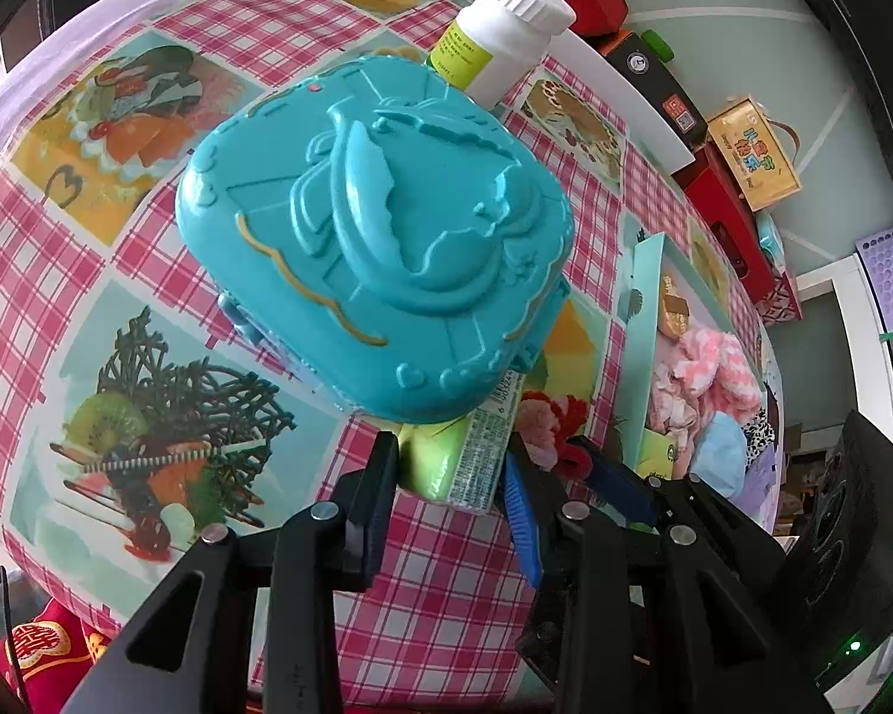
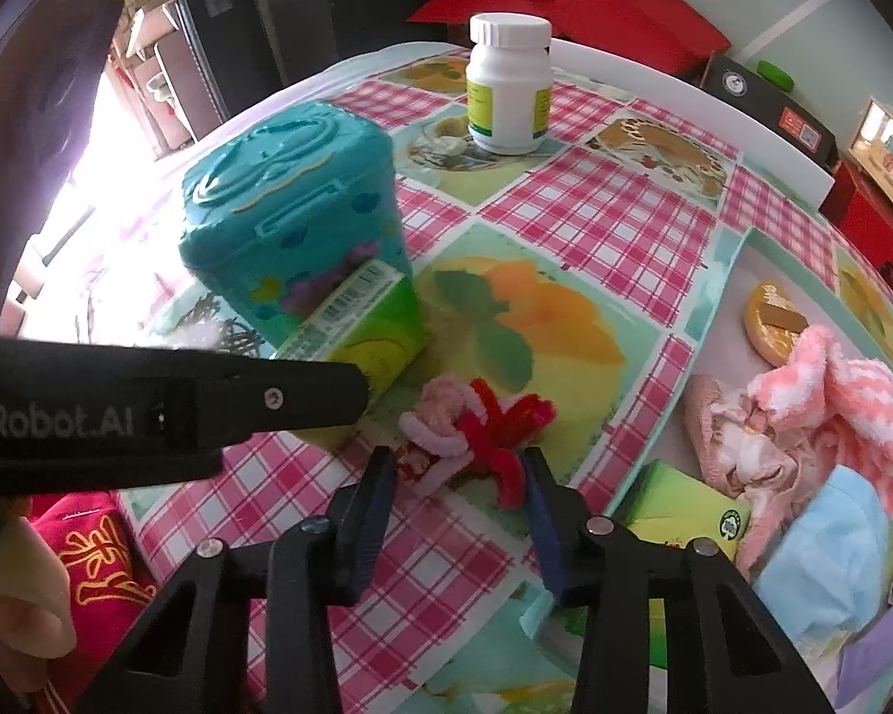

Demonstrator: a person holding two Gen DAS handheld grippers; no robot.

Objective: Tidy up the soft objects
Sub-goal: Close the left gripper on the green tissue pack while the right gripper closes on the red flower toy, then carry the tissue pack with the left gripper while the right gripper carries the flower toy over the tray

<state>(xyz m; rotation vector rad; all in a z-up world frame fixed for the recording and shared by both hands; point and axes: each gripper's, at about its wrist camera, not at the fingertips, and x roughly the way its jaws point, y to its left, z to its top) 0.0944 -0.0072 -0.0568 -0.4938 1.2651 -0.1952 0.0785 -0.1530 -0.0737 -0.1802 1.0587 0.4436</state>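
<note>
I note both claws pitched steeply down toward the desk (image 2: 595,202). Left claw (image 1: 452,476) grips the green packet (image 1: 446,464); right claw (image 2: 458,476) brackets the pipe-cleaner bundle (image 2: 476,428), contact unclear.

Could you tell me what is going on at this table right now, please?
A person is sorting soft things with two handheld tongs. The left tongs grip a green packet beside the teal case. The right tongs straddle a red and pink fuzzy ornament lying on the checked tablecloth. A tray to the right already holds socks and cloths.
</note>
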